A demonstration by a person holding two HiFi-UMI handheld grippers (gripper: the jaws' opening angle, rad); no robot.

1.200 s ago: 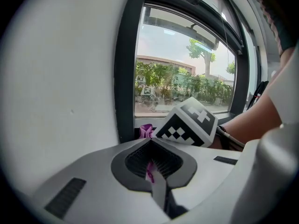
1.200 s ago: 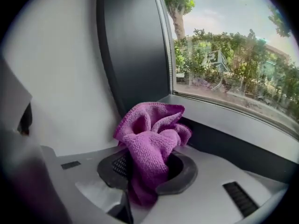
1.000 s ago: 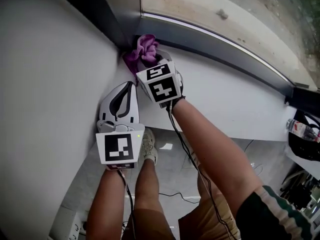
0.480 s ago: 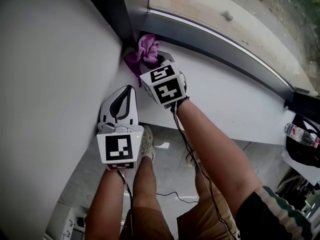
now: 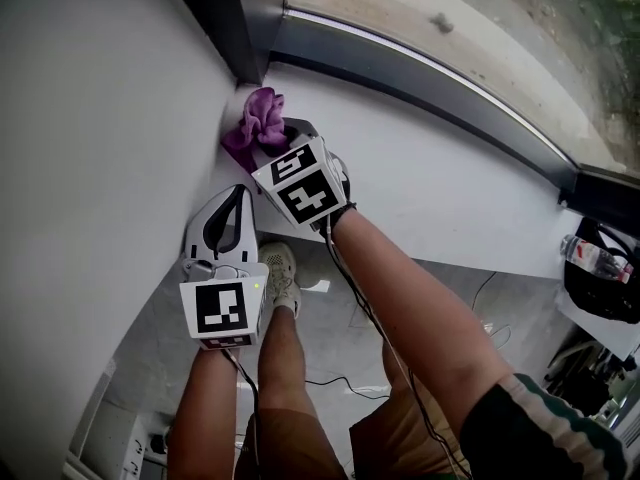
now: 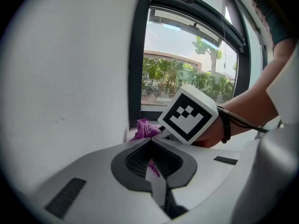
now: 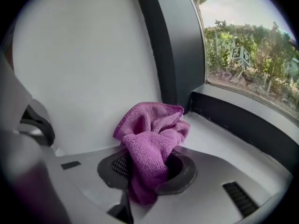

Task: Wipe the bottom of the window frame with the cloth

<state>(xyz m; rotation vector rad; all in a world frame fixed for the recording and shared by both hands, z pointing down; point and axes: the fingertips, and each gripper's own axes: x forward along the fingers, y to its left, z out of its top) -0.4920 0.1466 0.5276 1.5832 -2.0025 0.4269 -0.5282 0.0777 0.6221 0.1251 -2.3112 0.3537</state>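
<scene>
- A white wall (image 5: 90,168) fills the left side.
- A pale shoe (image 5: 278,273) stands on the grey floor (image 5: 325,343), with a thin black cable (image 5: 350,387) lying near it.
- A plastic bottle (image 5: 590,256) lies at the right edge, just above a black container (image 5: 600,296) (bag or basket, unclear).
- Outside, green trees (image 6: 205,78) stand before a low building (image 6: 168,57).

Two in all, the left gripper (image 5: 238,196) and right gripper (image 7: 145,168); one purple cloth (image 5: 260,118); one window frame (image 5: 420,74).

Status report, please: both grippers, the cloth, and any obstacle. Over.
Right gripper shut on purple cloth at the sill's left corner. Left gripper shut, empty, nearer the person. No obstacle seen along the window frame.
</scene>
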